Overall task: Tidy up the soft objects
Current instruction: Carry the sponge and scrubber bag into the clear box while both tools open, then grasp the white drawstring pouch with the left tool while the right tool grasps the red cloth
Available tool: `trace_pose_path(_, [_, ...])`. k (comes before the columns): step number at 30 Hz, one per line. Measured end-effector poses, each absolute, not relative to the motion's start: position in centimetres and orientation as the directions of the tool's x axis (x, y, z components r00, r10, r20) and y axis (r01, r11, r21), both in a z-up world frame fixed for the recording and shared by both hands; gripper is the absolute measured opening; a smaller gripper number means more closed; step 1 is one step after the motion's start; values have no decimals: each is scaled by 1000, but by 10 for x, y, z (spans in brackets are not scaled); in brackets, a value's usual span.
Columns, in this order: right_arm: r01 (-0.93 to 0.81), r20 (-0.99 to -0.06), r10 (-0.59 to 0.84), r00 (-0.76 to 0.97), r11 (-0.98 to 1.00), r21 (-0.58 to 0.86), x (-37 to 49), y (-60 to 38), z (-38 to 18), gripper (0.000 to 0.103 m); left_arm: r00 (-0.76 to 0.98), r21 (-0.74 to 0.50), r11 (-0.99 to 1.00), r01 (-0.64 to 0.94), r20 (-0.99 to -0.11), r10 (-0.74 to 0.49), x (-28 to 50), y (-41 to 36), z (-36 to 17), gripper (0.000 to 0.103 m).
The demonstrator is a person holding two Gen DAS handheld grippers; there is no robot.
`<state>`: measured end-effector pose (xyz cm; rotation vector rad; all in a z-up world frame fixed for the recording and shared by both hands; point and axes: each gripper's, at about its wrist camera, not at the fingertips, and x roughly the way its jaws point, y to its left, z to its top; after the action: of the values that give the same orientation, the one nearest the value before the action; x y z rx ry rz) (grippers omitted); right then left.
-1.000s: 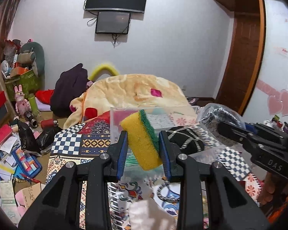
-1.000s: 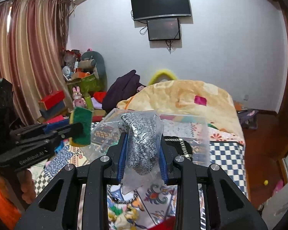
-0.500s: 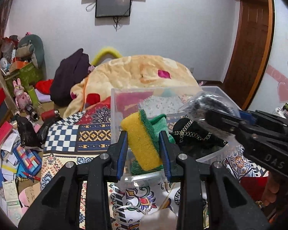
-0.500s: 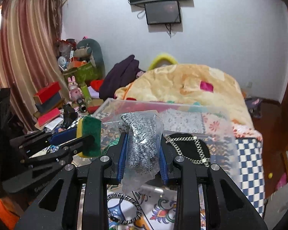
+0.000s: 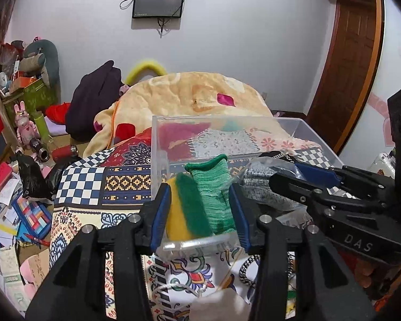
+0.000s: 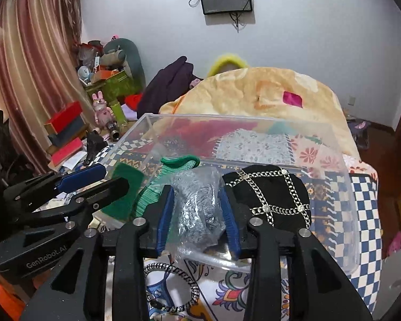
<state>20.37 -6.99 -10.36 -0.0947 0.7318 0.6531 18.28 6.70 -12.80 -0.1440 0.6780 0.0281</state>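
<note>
A clear plastic bin (image 5: 157,144) (image 6: 353,214) sits on the patterned bedspread. My left gripper (image 5: 200,211) is open over the bin's near edge; the yellow-and-green sponge (image 5: 184,211) rests loose between its jaws beside a green knit cloth (image 5: 214,190). My right gripper (image 6: 197,211) is open inside the bin; the bagged steel-wool scrubber (image 6: 200,206) sits between its jaws. A black cap with silver chain (image 6: 270,195) lies in the bin to the right. The right gripper also shows in the left wrist view (image 5: 302,184).
A yellow blanket heap (image 5: 195,96) lies behind the bin. A striped hair band (image 6: 179,286) lies on the bedspread in front of it. Boxes, toys and papers clutter the floor at left (image 5: 16,187). A wooden door (image 5: 344,61) stands at right.
Both grippers have come down into the bin and their jaws have widened, loosening the sponge and the bagged scrubber. The sponge now rests lower, next to the green cloth.
</note>
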Motion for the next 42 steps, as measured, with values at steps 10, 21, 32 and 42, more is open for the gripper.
trace_pose_path(10, [-585,-533,521,667,809,58,168,-95,-59,51,823,-159,986,-43,-565,-55,147,65,-100,48])
trace_pose_path(21, [-526,-496,464,734,850,17,139,-142,-55,62,847,-145,989,-8,-527,-71,100,55,-84,77])
trace_pose_path(32, [-483,-650,396,648,874,51,131,-163,-110,62,734,-187,982,-28,-671,-106,92,42,-138,88])
trace_pose_path(42, [-470,-737,375,563,878,87,118,-172,-151,64,650,-157,985,-77,-757,-69,81,36,-189,88])
